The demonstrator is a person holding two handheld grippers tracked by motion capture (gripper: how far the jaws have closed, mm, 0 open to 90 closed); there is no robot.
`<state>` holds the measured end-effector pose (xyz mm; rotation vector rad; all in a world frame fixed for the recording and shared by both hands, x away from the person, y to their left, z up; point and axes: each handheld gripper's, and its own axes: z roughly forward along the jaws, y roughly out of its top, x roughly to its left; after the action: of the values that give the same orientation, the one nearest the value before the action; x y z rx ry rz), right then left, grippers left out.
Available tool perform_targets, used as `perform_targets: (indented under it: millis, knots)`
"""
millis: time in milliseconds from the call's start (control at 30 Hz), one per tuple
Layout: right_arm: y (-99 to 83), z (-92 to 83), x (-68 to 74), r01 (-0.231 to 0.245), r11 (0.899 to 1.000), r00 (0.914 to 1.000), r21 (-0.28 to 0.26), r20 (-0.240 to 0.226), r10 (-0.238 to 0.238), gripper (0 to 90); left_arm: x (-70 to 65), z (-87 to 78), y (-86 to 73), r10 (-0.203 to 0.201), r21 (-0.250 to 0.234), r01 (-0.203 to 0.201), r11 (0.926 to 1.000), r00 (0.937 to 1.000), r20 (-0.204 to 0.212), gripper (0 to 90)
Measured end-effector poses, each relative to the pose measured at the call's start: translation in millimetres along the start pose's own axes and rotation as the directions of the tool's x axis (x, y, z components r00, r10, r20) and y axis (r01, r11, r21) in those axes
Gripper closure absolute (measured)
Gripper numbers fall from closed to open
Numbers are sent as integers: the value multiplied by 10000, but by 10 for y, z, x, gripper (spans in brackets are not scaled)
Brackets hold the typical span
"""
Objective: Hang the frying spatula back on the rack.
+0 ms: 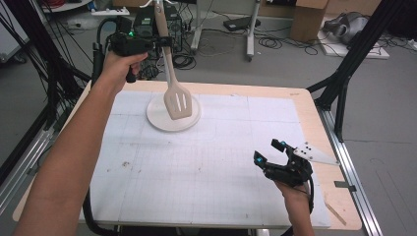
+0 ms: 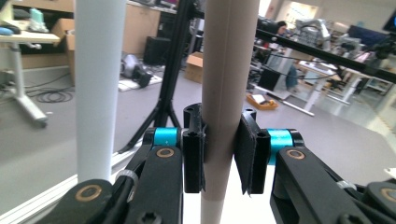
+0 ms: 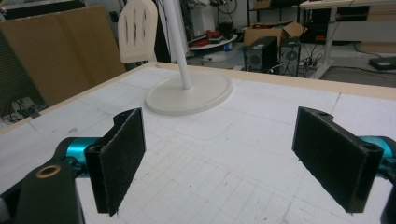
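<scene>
1. High view: the spatula (image 1: 169,73) is gripped at its handle by the left gripper (image 1: 163,42), blade hung above the stand's round base (image 1: 160,120).
2. The right gripper (image 1: 269,153) is held wide open and unladen near the table's (image 1: 310,115) right edge, bare mat between.

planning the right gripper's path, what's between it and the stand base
Nothing: bare white mat lies between the open right gripper and the stand base, as the right gripper view shows.

Right gripper (image 3: 219,163): jaws wide apart, nothing between the pads, low over the white gridded surface (image 3: 261,116). Ahead, a round white stand base (image 3: 205,95) sits on the surface, its pole (image 3: 178,42) rising out of frame. Slotted spatula (image 3: 137,30) blade hangs above the far-left edge, left of the pole, apart from it.
</scene>
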<state>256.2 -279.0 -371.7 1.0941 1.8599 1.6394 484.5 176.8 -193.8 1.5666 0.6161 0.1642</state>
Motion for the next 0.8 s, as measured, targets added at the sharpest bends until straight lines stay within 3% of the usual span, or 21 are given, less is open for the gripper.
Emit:
perform_targets:
  millis: [100, 267, 500, 667, 800]
  knots:
    - [-5, 6, 1, -48, 10000, 10000, 22, 38, 48, 164, -18, -13, -4, -29, 83, 30, 10000, 9999, -103, 716]
    - [-22, 6, 0, -66, 10000, 10000, 73, 34, 66, 164, -28, -123, -115, -93, 144, 104, 9998, 9972, -745, 567]
    - [-24, 26, 24, -127, 9999, 9999, 80, -45, 128, 164, -80, -438, -282, -23, -243, -6, 9997, 9931, -1172, 480]
    - [-34, 31, 29, 24, 9998, 9999, 187, 145, -26, 164, -195, -652, -451, 395, -493, -463, 9977, 9905, -1319, 417]
    - [-67, 11, -6, 312, 9983, 9971, 497, 680, -345, 164, -325, -807, -642, 839, -560, -927, 9941, 9861, -1436, 364]
